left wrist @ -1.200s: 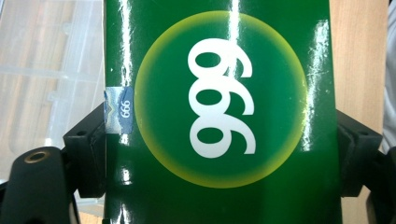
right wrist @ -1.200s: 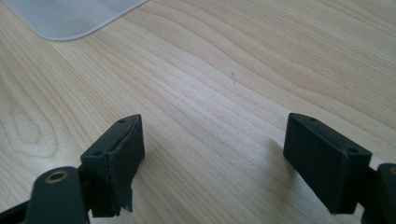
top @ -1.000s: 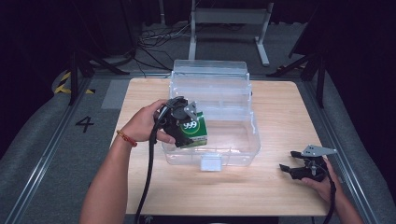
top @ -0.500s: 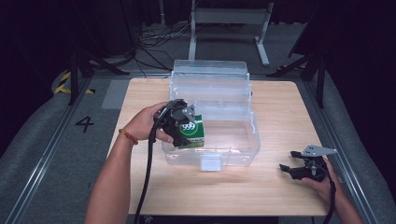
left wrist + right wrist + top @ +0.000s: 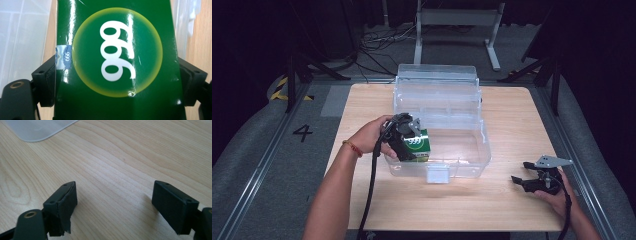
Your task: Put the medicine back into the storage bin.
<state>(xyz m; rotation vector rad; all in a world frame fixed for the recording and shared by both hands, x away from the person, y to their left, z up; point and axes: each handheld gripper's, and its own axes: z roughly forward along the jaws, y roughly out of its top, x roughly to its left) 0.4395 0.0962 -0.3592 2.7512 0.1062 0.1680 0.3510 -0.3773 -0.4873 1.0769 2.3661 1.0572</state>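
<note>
A glossy green box marked 999 in a yellow circle sits low inside the clear plastic bin, at its left end. My left gripper is shut on this green box, its black jaws pressed against both sides. My right gripper rests low over the wooden table at the front right, open, with bare wood between its pads.
The bin's clear lid stands open at the back. A corner of the clear bin shows far ahead in the right gripper view. A metal stand is on the floor beyond the table.
My left hand has lowered the green box deeper into the bin. The right hand has stayed still.
</note>
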